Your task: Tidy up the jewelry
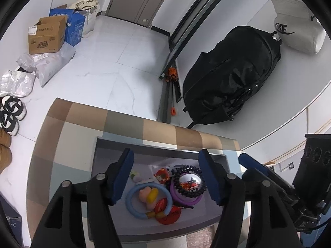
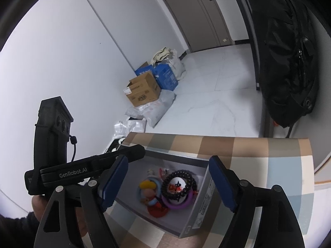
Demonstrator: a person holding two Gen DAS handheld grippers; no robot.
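A shallow grey box (image 1: 98, 165) sits on a checked tablecloth (image 1: 82, 119) and holds a small heap of jewelry. In it lie a light blue ring bracelet (image 1: 129, 198) with pink, yellow and red charms, a purple ring (image 1: 187, 200), a black bead bracelet (image 1: 175, 178) and a red round charm (image 1: 170, 217). My left gripper (image 1: 165, 155) hovers over the box, open, with nothing between its blue pads. My right gripper (image 2: 168, 161) also hangs open above the box (image 2: 204, 202), over the black bead bracelet (image 2: 165, 186) and the purple ring (image 2: 175, 206). Neither touches the jewelry.
A black backpack (image 1: 231, 78) leans on a white ledge beyond the table, with a white bag (image 1: 295, 20) behind it. On the tiled floor stand cardboard boxes (image 1: 46, 37), plastic parcels (image 1: 49, 64) and shoes (image 1: 12, 111). A hand (image 2: 41, 206) holds the left gripper.
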